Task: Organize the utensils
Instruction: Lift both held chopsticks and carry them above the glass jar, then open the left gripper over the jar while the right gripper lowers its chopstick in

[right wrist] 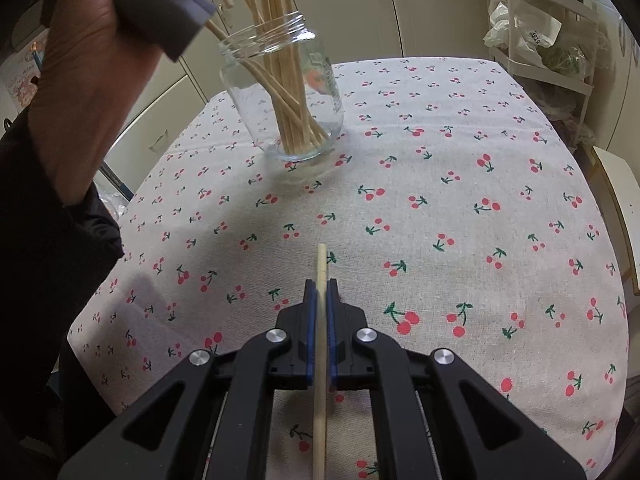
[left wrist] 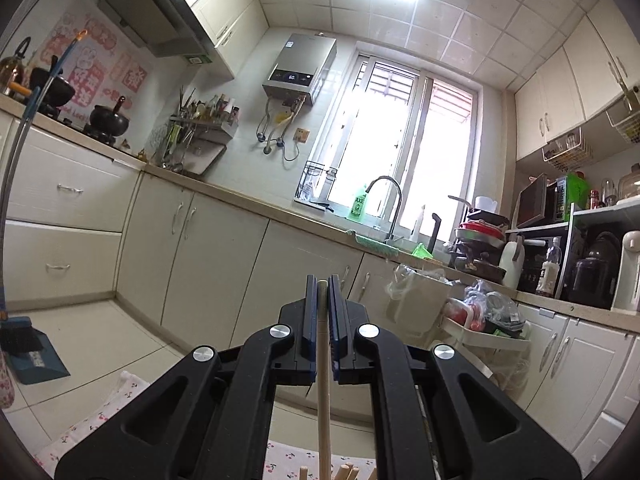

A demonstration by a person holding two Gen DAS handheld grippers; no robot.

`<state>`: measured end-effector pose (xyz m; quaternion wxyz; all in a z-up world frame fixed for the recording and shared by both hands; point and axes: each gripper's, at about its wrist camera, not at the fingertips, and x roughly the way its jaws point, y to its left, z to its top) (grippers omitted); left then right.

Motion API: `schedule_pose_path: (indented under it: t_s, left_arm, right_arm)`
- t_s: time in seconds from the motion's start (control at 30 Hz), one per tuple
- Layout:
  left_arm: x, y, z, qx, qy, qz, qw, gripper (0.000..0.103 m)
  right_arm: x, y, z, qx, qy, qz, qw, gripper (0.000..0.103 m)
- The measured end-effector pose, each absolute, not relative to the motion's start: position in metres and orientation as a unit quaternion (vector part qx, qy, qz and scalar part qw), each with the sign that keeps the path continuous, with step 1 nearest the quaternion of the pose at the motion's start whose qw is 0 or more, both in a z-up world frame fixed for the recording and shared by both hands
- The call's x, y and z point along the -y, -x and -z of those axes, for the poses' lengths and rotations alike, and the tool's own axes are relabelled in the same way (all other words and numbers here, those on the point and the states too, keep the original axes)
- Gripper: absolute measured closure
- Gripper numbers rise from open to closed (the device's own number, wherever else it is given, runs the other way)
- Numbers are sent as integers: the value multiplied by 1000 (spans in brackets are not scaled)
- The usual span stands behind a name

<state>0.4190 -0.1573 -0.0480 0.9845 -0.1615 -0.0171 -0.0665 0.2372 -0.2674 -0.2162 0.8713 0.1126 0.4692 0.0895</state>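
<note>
Left wrist cam tilted up, facing window and far kitchen counters, well above the worktop; right wrist cam pitched down, close over the cherry-print worktop, jar ahead; shared: only cloth edge and chopstick tips.

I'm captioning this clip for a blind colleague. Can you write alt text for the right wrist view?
The right gripper is shut on a single wooden chopstick above a cherry-print tablecloth. Farther back stands a clear glass jar holding a bundle of chopsticks, and the person's left hand grips a dark handle at the upper left.
</note>
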Motion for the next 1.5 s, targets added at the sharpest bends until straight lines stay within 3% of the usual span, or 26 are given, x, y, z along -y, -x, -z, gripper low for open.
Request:
schedule_pose_path:
  t_s: [0.47, 0.73, 0.87, 1.0, 1.27, 1.5]
  left_arm:
    - [176, -414, 90, -47, 108, 85, 989, 98]
    - [168, -401, 86, -71, 84, 101, 989, 97]
    - [152, -385, 72, -66, 90, 98, 989, 92]
    - [130, -366, 59, -56, 102, 90, 989, 77]
    - [73, -333, 65, -74, 137, 53, 986, 71]
    - [33, -320, 112, -150, 151, 13, 977, 69]
  right_arm:
    - [255, -243, 215, -473, -45, -93, 875, 97]
    - [272, -244, 219, -475, -119, -98, 867, 97]
    - [285, -244, 222, -475, -180, -97, 856, 97]
    - [299, -240, 218, -456, -238, -103, 852, 97]
    - [314, -240, 171, -354, -306, -113, 877, 97]
    - [322, -259, 89, -181, -332, -108, 920, 97]
